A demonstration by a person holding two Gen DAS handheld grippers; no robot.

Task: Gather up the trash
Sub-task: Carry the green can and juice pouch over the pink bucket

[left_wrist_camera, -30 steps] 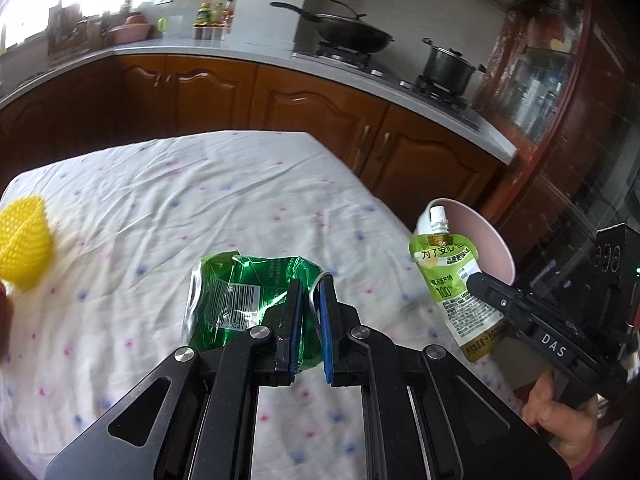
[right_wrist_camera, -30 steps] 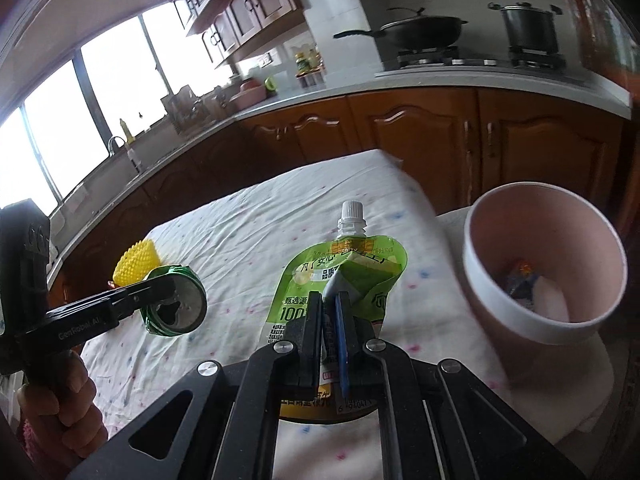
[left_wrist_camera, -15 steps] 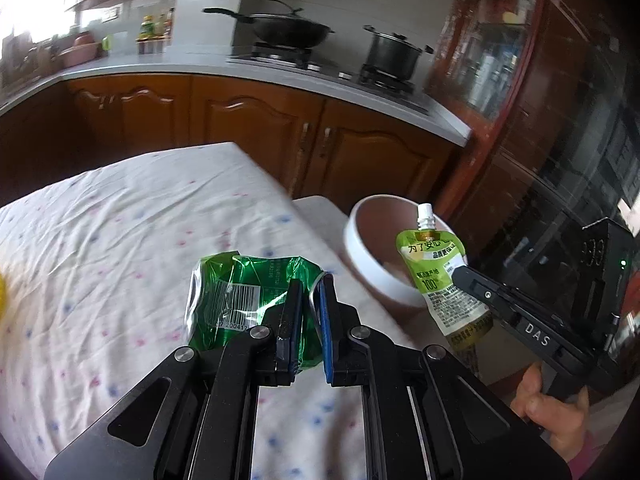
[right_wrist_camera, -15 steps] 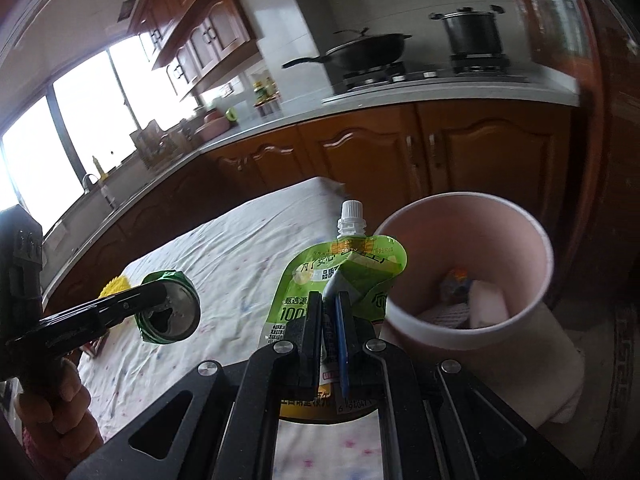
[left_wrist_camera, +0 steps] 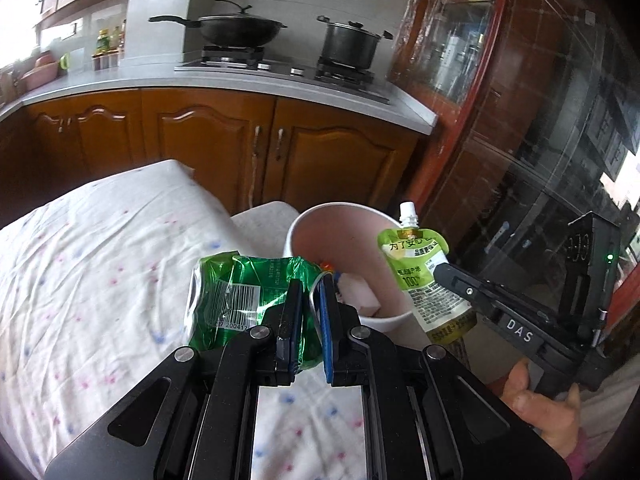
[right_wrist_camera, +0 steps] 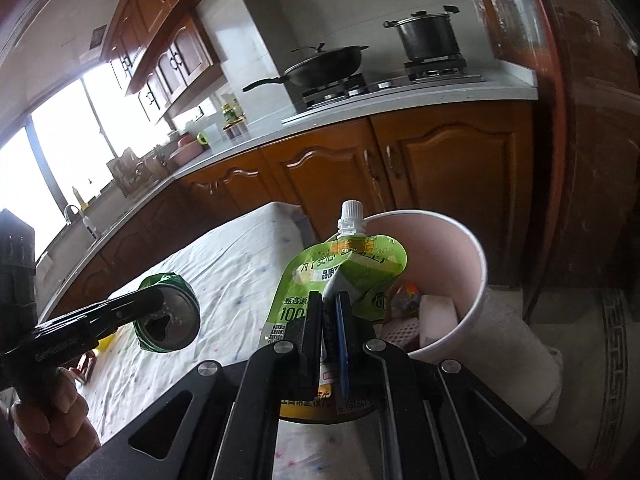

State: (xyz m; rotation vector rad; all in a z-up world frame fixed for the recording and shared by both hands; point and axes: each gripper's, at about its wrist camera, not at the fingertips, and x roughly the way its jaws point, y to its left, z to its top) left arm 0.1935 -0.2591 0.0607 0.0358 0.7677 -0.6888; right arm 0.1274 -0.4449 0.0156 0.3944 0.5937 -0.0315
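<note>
My left gripper [left_wrist_camera: 308, 284] is shut on a crushed green can [left_wrist_camera: 244, 300] and holds it in the air just left of a pink bin [left_wrist_camera: 340, 220]. My right gripper [right_wrist_camera: 330, 300] is shut on a green spouted drink pouch [right_wrist_camera: 348, 268] and holds it upright at the bin's near rim [right_wrist_camera: 460, 224]. The pouch also shows in the left wrist view [left_wrist_camera: 420, 276], right of the bin. The can shows end-on in the right wrist view [right_wrist_camera: 168, 320]. The bin holds a white block [right_wrist_camera: 438, 316] and some coloured scraps.
A table with a white dotted cloth [left_wrist_camera: 100, 248] lies under and left of the can. The bin stands off the table's right end on a white stool [right_wrist_camera: 520, 360]. Wooden kitchen cabinets [left_wrist_camera: 240, 140] and a stove with pans are behind. A dark glass cabinet [left_wrist_camera: 540, 160] stands to the right.
Both grippers have swung right from over the table towards the pink bin, each still holding its item. The yellow object has left the left wrist view.
</note>
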